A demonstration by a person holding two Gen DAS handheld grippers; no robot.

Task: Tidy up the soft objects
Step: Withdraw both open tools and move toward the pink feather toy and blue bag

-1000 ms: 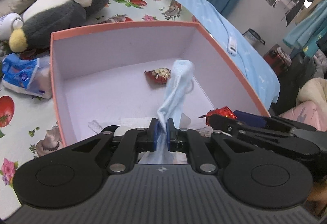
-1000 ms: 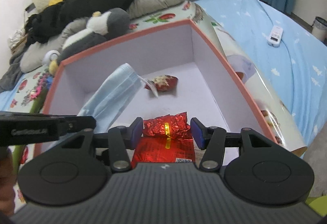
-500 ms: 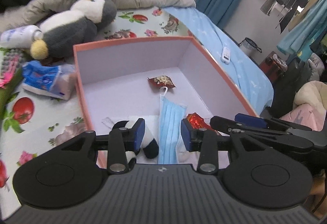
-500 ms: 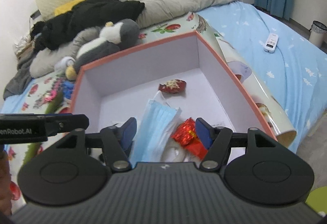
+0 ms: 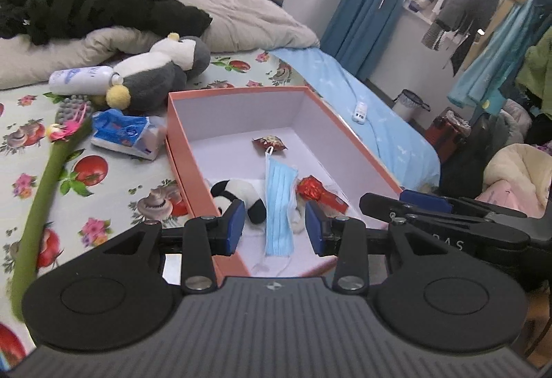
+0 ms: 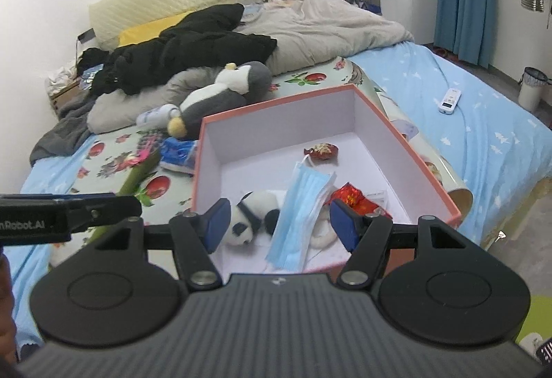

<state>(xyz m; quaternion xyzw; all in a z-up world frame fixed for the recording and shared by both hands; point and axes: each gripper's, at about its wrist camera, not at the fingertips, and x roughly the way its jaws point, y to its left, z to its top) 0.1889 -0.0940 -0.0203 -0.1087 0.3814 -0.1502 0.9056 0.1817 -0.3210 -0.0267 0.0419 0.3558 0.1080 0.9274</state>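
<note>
Left wrist view first: my left gripper point(image 5: 275, 222) has its jaws spread with nothing pinched between them, and it hangs above the near end of the orange-rimmed box point(image 5: 348, 129) rather than inside it. I read that as a clear-of-the-box stance, so the pads cannot drag anything out. The blue face mask point(image 5: 278, 202) lies flat along the box floor, one ear loop reaching toward the small dark red snack packet point(image 5: 269, 143) at the far end. The panda plush point(image 5: 238, 193) rests just beside the mask, touching or nearly touching its edge, and the crinkled red foil wrapper point(image 5: 315, 190) sits on the mask's other side. Everything light is gathered at the near end, I judge because that is where it is easiest to drop from my angle.

From the right wrist view, my right gripper point(image 6: 276, 222) is likewise spread and empty, poised over the same near wall of the box. The left gripper's arm shows as a dark bar at the picture's left edge, so the two tools sit side by side.

Outside the box, on the floral sheet point(image 5: 114, 191), wait the big penguin plush point(image 5: 155, 74), a blue tissue pack point(image 5: 126, 133), a white bottle point(image 5: 81, 79) and a green plush flower stem point(image 5: 45, 195). I judge the sorting only partly done; the penguin may be bulky for these jaws.
</note>
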